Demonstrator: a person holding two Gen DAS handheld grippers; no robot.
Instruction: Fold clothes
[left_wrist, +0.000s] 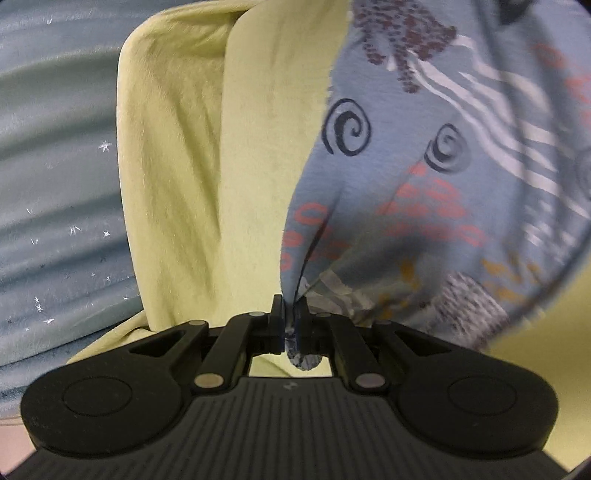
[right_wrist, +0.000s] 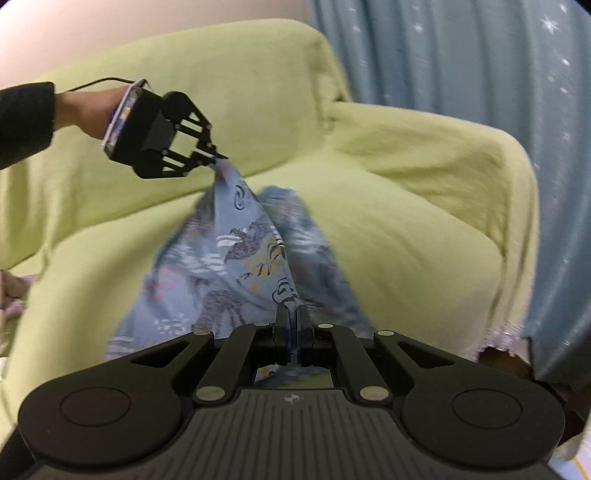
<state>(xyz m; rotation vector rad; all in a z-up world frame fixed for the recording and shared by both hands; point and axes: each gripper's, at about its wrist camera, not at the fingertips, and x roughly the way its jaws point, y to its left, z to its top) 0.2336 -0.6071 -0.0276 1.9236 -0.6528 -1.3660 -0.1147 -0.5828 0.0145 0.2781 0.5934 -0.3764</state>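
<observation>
Both grippers, left (right_wrist: 218, 159) and right (right_wrist: 294, 325), pinch the patterned garment (right_wrist: 236, 258) aloft over the green sofa (right_wrist: 406, 229); I see no fold, so folding remains

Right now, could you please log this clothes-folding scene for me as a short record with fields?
garment: blue patterned cotton cloth, lifted and stretched between both grippers
left gripper: shut on one corner of the cloth
right gripper: shut on another edge of the cloth
surface below: lime-green fabric-covered sofa
backdrop: blue-grey curtain with white stars
fold state: not yet folded, cloth hangs bunched
</observation>
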